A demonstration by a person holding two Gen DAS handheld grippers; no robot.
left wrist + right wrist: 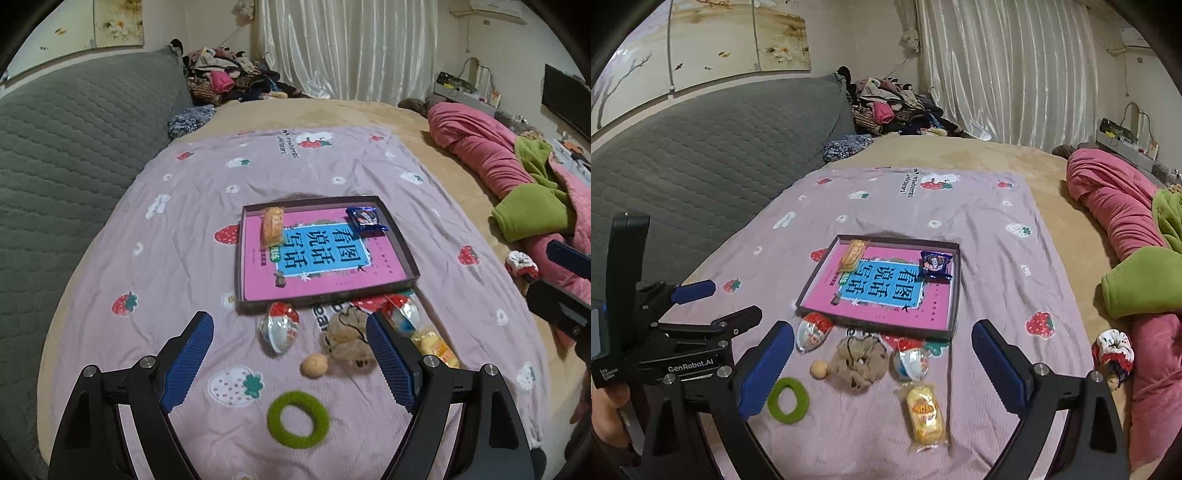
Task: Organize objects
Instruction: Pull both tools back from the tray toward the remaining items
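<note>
A shallow dark tray (400, 242) on the strawberry-print cloth holds a pink book, an orange snack packet (272, 225) and a blue packet (364, 218). Loose in front of it lie two egg toys (280, 326) (910, 360), a brown plush piece (858, 363), a small tan ball (314, 364), a green ring (297, 419) and a yellow snack packet (925, 415). My left gripper (288, 319) hovers open above these items. My right gripper (882, 328) hangs over them too, its jaws opening with nothing between them.
A grey quilted cushion (74, 147) runs along the left. Pink blankets (1115, 206) and a green garment (1145, 280) lie at the right, with a red-and-white scrunchie (1113, 350) beside them. Clothes are piled at the back by the curtain.
</note>
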